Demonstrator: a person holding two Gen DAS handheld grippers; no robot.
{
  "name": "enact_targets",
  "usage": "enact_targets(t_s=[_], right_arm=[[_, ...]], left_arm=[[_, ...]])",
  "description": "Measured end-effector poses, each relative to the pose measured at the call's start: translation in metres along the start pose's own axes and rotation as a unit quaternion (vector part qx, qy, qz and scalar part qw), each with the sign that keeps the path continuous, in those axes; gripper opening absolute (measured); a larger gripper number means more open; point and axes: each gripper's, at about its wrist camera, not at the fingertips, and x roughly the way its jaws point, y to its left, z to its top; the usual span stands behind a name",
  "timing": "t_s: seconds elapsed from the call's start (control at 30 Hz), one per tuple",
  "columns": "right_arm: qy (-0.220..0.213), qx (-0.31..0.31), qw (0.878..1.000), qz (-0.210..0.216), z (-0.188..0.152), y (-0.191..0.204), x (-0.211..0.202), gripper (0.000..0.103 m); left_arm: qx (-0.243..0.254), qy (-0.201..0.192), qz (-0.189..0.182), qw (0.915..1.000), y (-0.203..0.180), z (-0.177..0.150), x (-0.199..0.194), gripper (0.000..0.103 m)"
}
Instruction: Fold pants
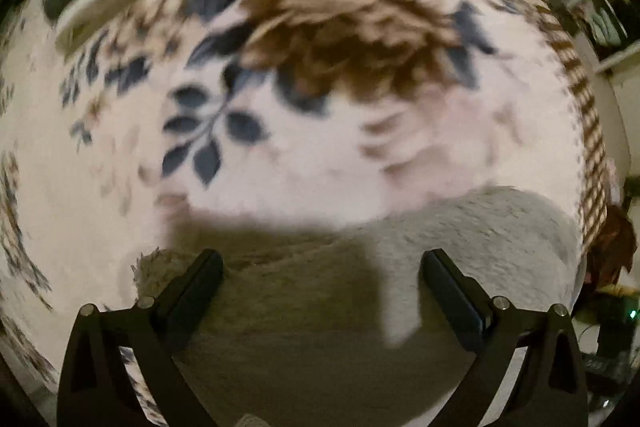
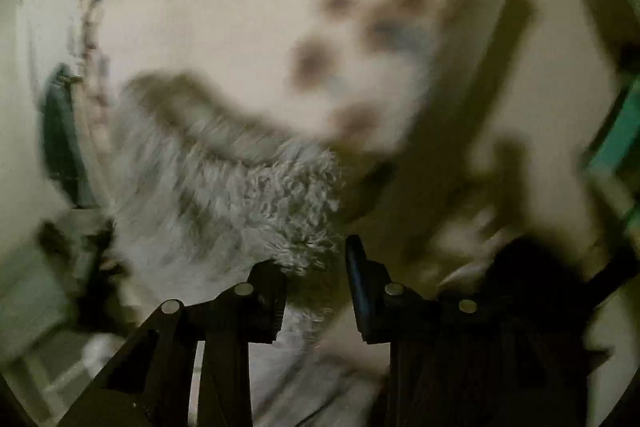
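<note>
Pants (image 1: 460, 247), made of a pale grey fleecy fabric, lie on a cream blanket (image 1: 320, 155) printed with dark blue leaves and a brown flower. In the left wrist view the fabric fills the lower half, from about 4 o'clock round to 8 o'clock, with a rounded edge rising toward 3 o'clock and a deep shadow over its middle. The left gripper (image 1: 322, 275) hangs above the fabric with its fingers (image 1: 200, 283) spread wide and nothing between them. A brown striped border of the blanket runs down the 2 to 4 o'clock side.

In the right wrist view, which is heavily blurred, the pants (image 2: 224, 195) sit from the centre out toward 8 o'clock, their curly pile ending in a fuzzy edge near the middle. The right gripper (image 2: 316, 271) has its fingers (image 2: 364, 291) set at a narrow gap, and the fleecy edge runs down between them; whether they pinch the cloth I cannot tell. The blanket (image 2: 224, 27) fills the upper part, with brown dots along 12 o'clock.
</note>
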Motion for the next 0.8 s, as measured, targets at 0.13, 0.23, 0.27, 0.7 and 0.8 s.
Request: enact_targets(t_s=[0.13, 0.23, 0.27, 0.7, 0.8], right_arm=[[0.002, -0.045, 0.998, 0.033, -0.008, 0.008, -0.003, 0.052], [-0.011, -0.111, 0.990, 0.083, -0.023, 0.027, -0.012, 0.089], [-0.007, -0.122, 0.988, 0.096, -0.026, 0.030, -0.011, 0.091], [0.079, -0.111, 0.970, 0.200, -0.038, 0.031, 0.074, 0.101], [0.068, -0.116, 0.963, 0.233, -0.045, 0.035, 0.060, 0.099]], left_arm=[[-0.041, -0.030, -0.055, 0.9972, 0.022, -0.010, -0.027, 0.103], [-0.076, -0.082, -0.118, 0.9867, 0.039, -0.035, -0.071, 0.103], [-0.086, -0.093, -0.129, 0.9835, 0.046, -0.046, -0.082, 0.103], [-0.177, -0.043, -0.220, 0.9583, 0.082, -0.146, 0.007, 0.103], [-0.192, -0.046, -0.247, 0.9487, 0.092, -0.147, 0.014, 0.103]])
